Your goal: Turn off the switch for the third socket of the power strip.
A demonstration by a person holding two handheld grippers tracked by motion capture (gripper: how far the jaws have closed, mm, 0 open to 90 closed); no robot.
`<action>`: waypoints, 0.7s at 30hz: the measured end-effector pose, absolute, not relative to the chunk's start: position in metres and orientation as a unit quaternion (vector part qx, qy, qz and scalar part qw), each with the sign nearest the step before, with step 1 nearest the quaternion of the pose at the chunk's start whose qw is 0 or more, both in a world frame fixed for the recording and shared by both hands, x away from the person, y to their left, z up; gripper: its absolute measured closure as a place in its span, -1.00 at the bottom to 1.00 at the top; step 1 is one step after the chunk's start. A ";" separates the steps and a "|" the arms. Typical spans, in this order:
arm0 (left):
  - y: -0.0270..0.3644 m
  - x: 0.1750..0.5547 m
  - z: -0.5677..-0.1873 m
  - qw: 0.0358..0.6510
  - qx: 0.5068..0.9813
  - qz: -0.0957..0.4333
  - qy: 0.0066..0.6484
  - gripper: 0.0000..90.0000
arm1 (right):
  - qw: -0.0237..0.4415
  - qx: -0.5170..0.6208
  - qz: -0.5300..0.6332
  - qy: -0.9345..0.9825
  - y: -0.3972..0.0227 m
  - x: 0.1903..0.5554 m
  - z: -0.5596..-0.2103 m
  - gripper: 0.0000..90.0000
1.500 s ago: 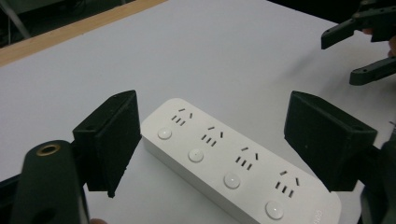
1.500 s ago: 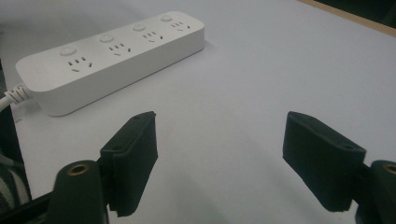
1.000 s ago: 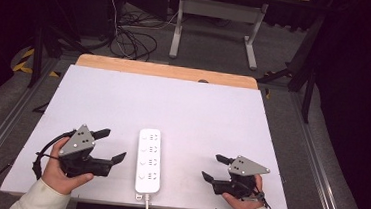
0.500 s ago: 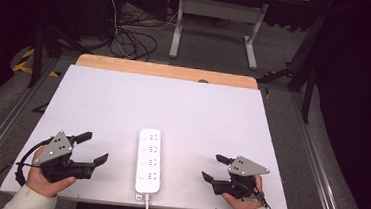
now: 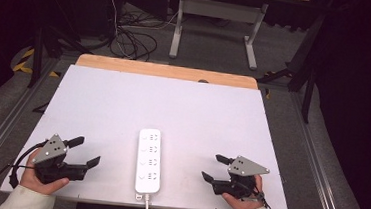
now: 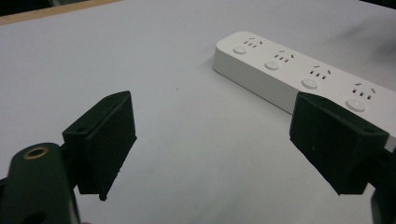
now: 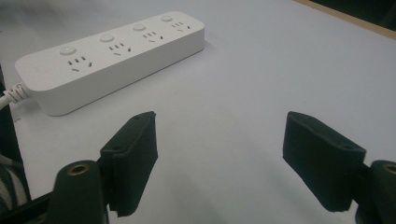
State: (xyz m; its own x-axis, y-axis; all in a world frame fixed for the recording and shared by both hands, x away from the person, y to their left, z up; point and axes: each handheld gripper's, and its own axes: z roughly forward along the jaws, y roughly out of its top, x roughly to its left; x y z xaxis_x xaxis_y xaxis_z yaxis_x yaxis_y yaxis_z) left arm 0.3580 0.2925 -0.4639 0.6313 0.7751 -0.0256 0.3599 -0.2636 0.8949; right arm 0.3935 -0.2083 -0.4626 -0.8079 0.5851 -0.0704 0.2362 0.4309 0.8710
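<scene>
White across its top, the desk [image 5: 123, 109] carried a four-socket power strip [image 5: 149, 160] lying lengthwise near its front edge, midway between the left tool [image 5: 87, 152] and right tool [image 5: 214, 168], both with jaws spread, holding nothing.

Left gripper [image 5: 86, 151] pulled back from the power strip [image 5: 149, 160] toward the table's [image 5: 173, 103] near-left corner & twisted a bit.

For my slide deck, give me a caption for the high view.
Two open hand-held grippers, left and right, flank a white power strip on a white table.
</scene>
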 end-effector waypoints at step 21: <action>0.286 0.354 -0.463 0.476 0.770 0.235 0.355 -0.63 | 0.183 0.251 0.470 0.826 -0.208 0.395 -0.463 -0.40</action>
